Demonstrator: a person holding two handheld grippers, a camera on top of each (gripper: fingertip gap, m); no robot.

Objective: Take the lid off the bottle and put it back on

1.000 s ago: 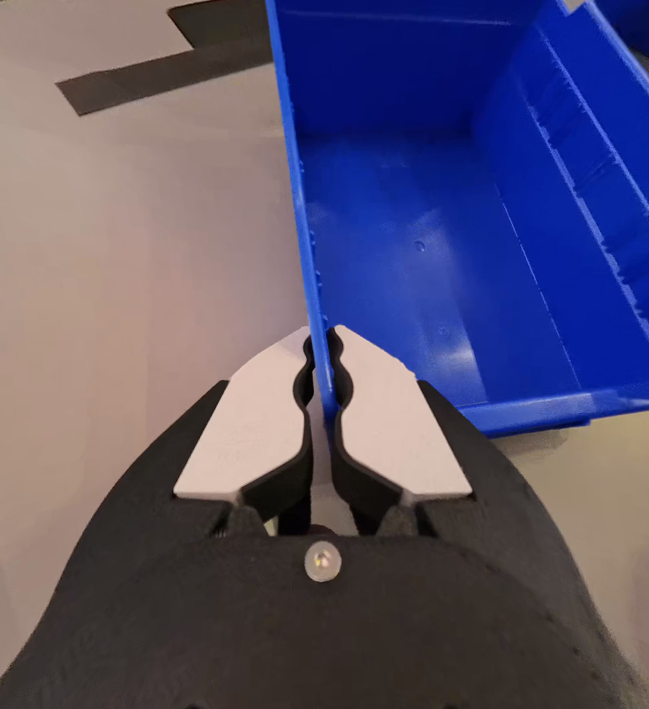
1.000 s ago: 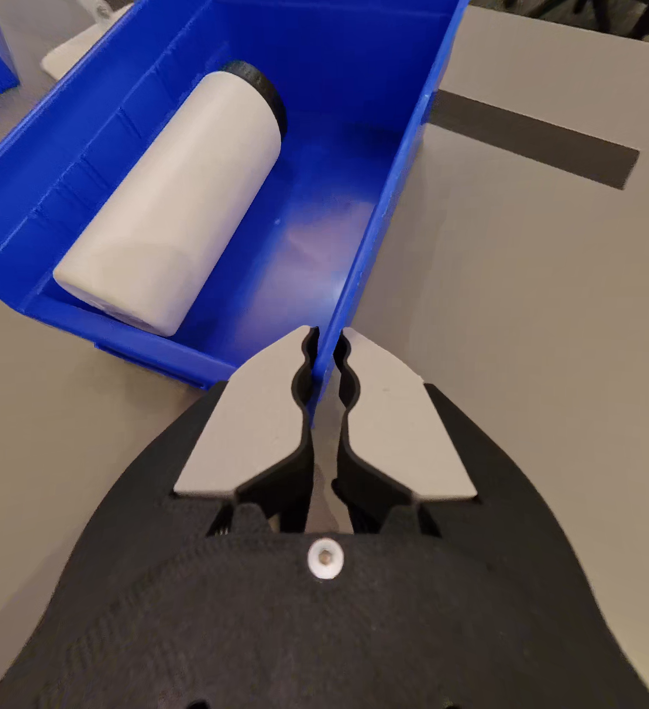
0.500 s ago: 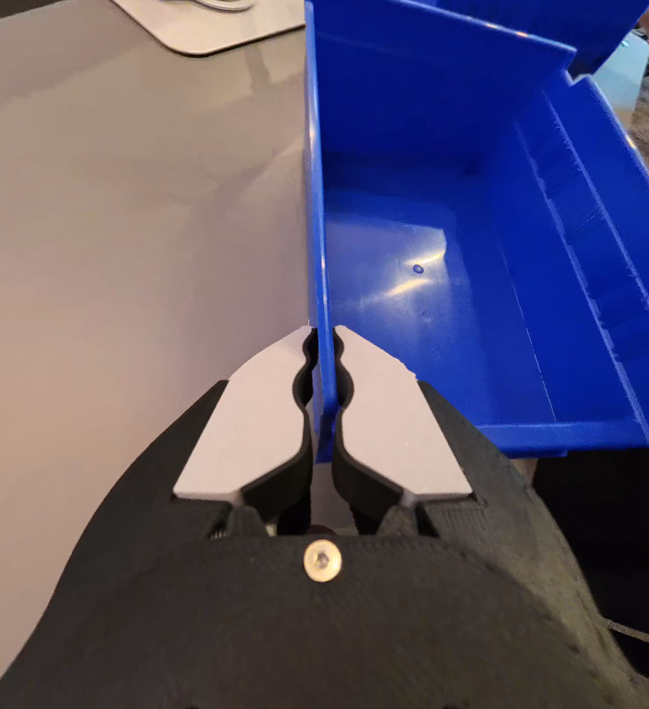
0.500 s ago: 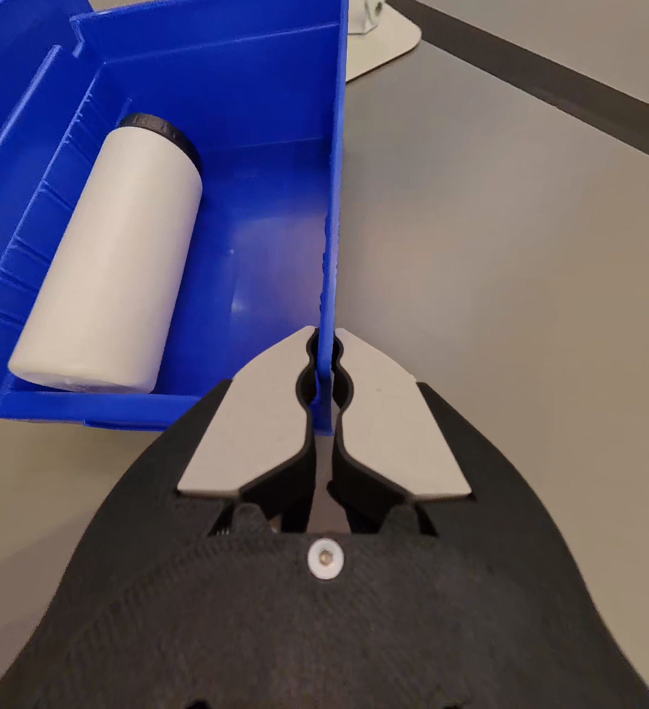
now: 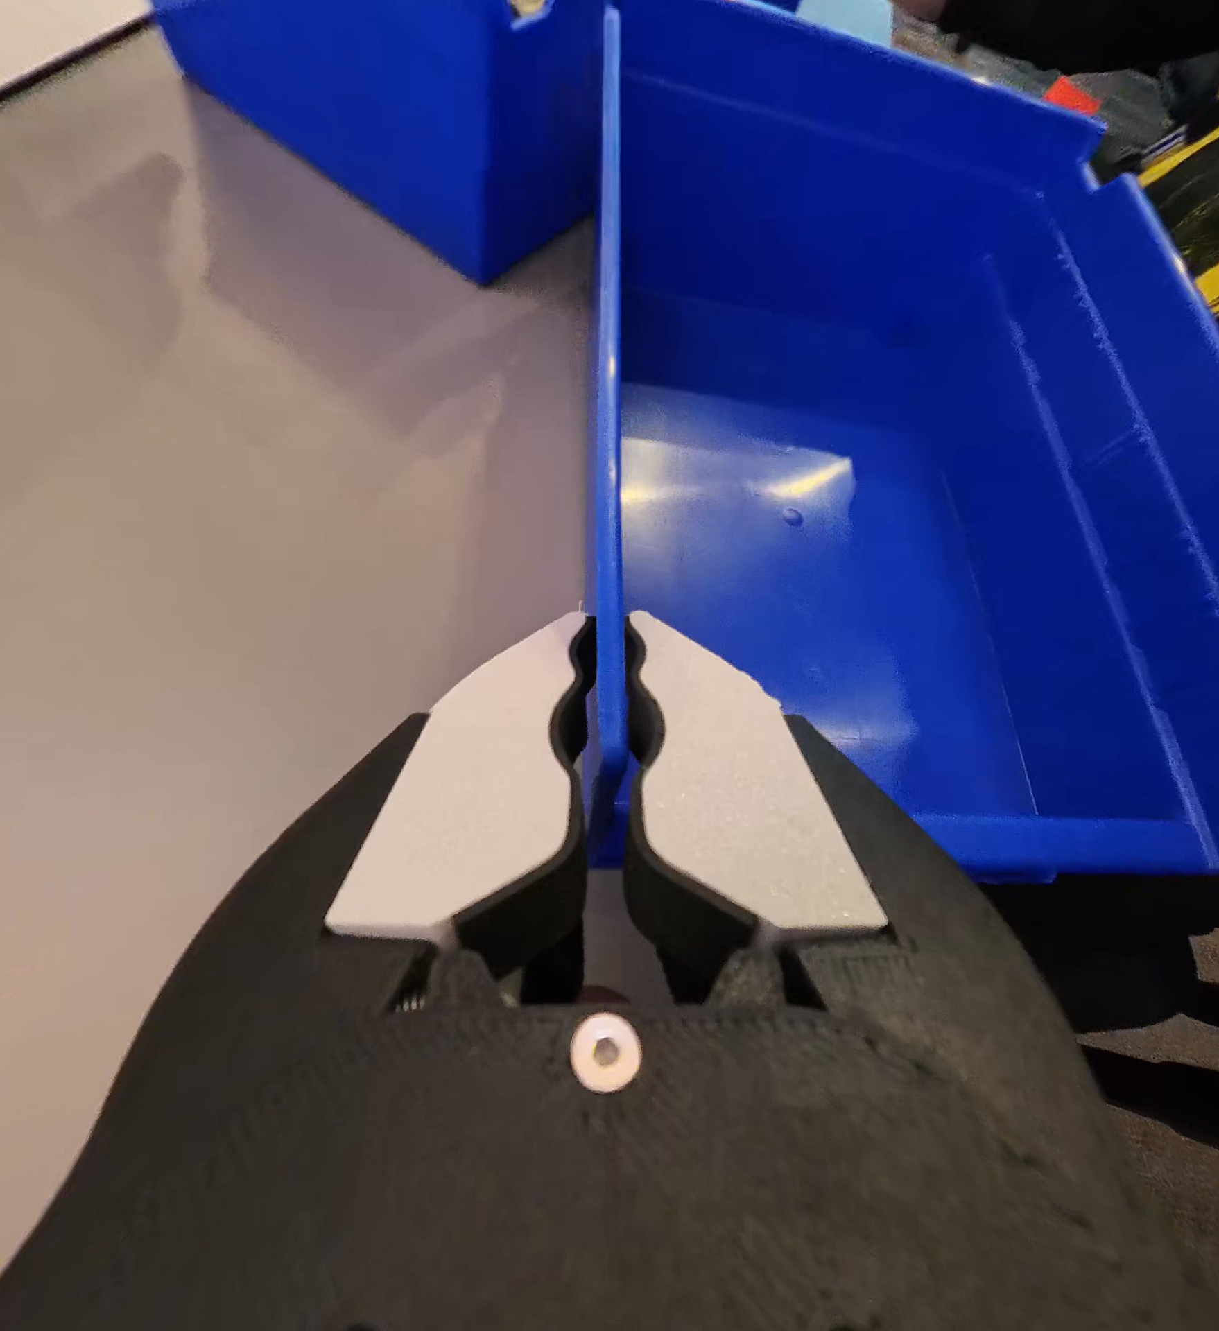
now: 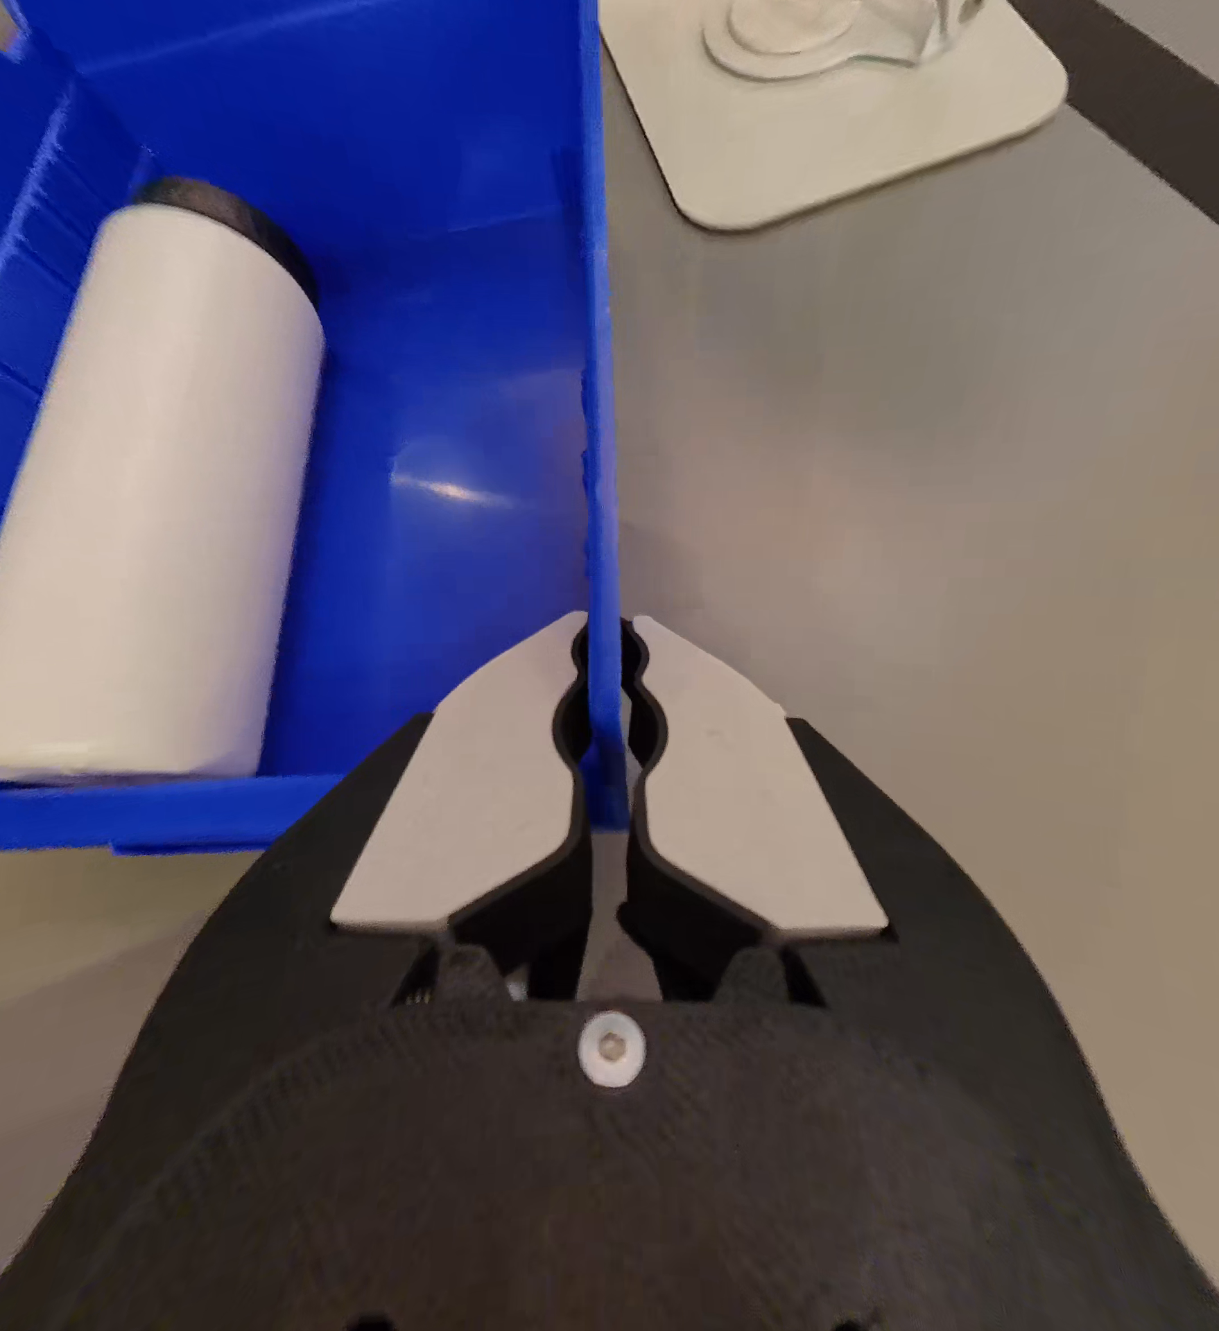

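Bottle (image 6: 138, 490), white with its black lid (image 6: 232, 209) on, lies on its side in a blue bin (image 6: 448, 288) on the grey table (image 6: 952, 576). Both the left gripper (image 5: 609, 626) and right gripper (image 6: 609, 626) are clamped on bin walls; judging by this, the unscrewing has not begun.

A blue bin (image 5: 844, 302) sits on the grey surface (image 5: 232, 504), a second blue bin (image 5: 390, 122) just behind it. Beyond the bin in the right wrist view lies a white mat (image 6: 844, 137) carrying something clear, perhaps glass (image 6: 808, 29).
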